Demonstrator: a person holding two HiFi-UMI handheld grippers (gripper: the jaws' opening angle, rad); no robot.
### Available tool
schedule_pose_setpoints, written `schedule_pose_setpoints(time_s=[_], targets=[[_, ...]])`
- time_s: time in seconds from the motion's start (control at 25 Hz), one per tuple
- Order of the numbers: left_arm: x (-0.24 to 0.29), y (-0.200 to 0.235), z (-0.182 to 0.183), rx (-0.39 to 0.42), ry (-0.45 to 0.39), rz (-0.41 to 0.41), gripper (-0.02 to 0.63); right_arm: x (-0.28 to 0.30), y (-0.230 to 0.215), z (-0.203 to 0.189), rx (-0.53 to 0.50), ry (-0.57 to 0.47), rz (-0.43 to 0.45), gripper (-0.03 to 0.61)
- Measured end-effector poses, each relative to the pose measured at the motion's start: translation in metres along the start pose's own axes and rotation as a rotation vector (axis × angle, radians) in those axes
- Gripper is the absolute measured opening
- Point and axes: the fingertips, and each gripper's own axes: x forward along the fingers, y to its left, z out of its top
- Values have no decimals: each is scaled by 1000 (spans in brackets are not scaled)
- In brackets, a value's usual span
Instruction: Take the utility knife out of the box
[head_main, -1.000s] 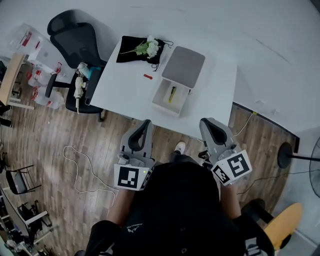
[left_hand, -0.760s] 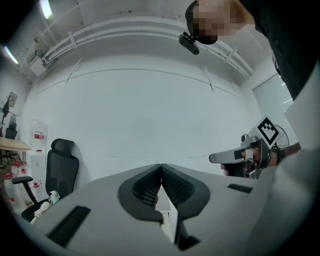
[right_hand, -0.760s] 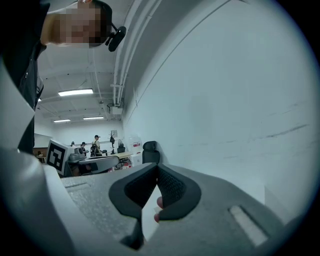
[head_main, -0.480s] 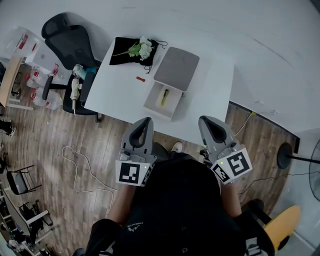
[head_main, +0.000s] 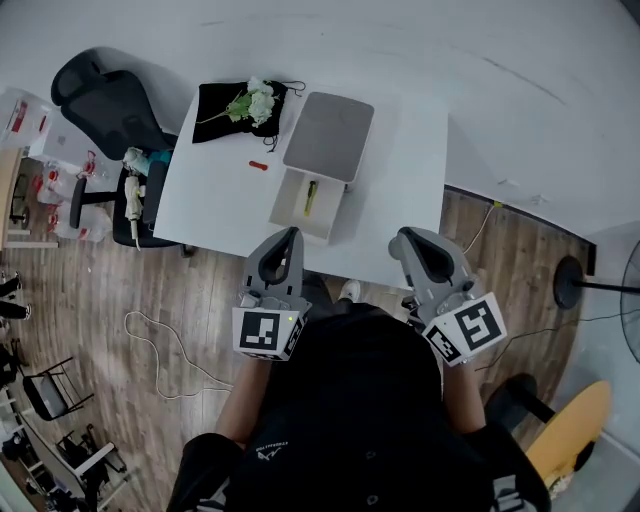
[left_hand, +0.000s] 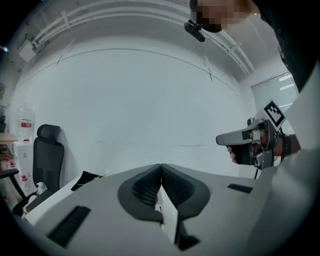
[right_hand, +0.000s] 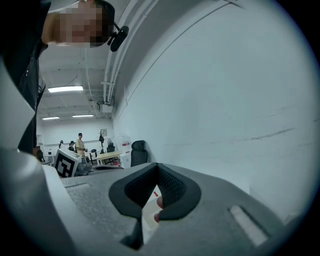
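An open white box (head_main: 325, 222) lies on the white table (head_main: 400, 190), its grey lid (head_main: 330, 135) resting just behind it. The yellow utility knife (head_main: 311, 195) lies inside the box. My left gripper (head_main: 292, 233) is shut and empty, with its tip at the table's near edge just short of the box. My right gripper (head_main: 398, 239) hangs at the same edge, further right, with its jaws together and nothing between them. In the left gripper view the jaws (left_hand: 161, 165) meet, and the right gripper (left_hand: 246, 141) shows off to the side.
A black cloth with white flowers (head_main: 238, 103) and a small red thing (head_main: 259, 165) lie on the table's far left. A black office chair (head_main: 105, 95) stands left of the table. A cable (head_main: 150, 335) lies on the wooden floor; a stand's base (head_main: 572, 300) is at right.
Both grippers have come forward to the table's near edge. The box and table now sit closer to the gripper tips. The jaws stay together.
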Motion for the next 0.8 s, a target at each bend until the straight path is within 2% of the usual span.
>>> schedule_pose_setpoints(time_s=[0.24, 0.52, 0.68, 0.8], targets=[[31, 14, -29, -2, 85, -59, 6, 13, -10, 6, 11, 9, -63, 5], [62, 40, -71, -54, 207, -82, 5, 36, -21, 4, 29, 38, -116, 5], [77, 49, -96, -110, 272, -111, 6, 51, -19, 3, 32, 52, -130, 5], [89, 54, -114, -112, 323, -119, 6, 57, -20, 2, 42, 57, -145, 5]])
